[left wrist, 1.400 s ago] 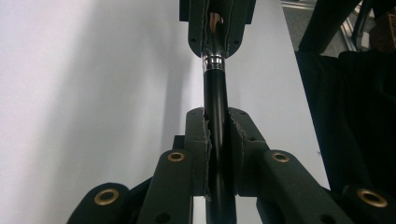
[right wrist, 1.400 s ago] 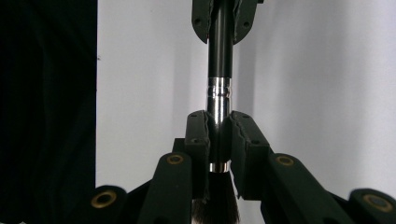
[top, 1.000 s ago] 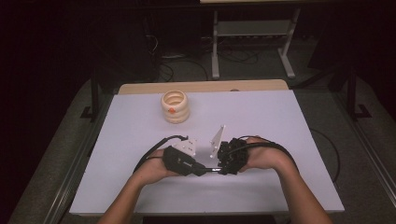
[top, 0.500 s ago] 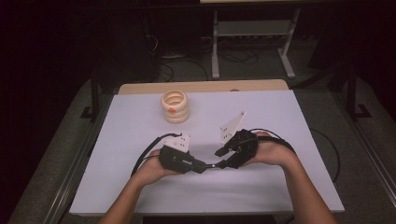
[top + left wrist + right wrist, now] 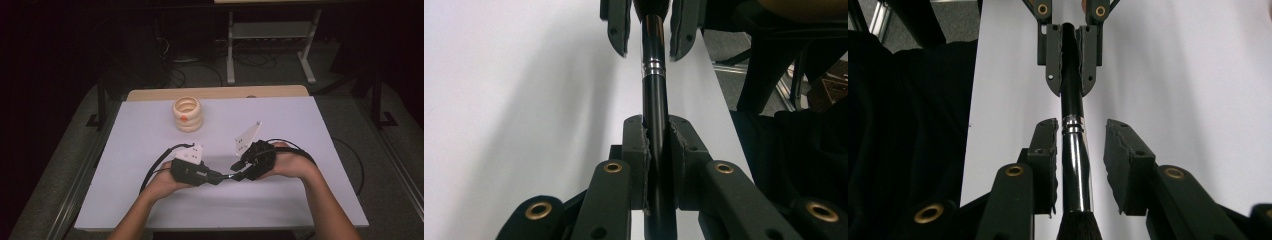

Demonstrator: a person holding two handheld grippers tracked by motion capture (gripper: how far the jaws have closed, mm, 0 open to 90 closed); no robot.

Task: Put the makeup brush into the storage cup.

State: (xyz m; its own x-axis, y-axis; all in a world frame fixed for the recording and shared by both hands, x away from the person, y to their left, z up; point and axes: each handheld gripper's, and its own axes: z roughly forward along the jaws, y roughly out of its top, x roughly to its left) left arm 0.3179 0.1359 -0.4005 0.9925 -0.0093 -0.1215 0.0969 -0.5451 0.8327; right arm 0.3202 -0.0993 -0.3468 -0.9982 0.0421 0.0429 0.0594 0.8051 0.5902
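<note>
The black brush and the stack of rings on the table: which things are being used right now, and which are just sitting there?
Being used:
- black brush, a makeup-type brush held level between the two grippers
- left gripper, shut on the brush handle
- right gripper, jaws open either side of the metal ferrule

Just sitting there:
- cream ring stack, far off on the white table

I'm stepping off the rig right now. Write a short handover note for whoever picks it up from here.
Left gripper: shut on the black handle of the makeup brush, holding it level above the white table.
Right gripper: jaws have just been closing; they flank the brush's shiny ferrule, one pad touching or nearly so, the other clear. No grip yet.
Cream ring-stacked holder: upright at the table's far side.
Done: brush lifted, both grippers lined up on it.
Left: probably close the right gripper, release the left, then perhaps take the brush to the holder.
</note>
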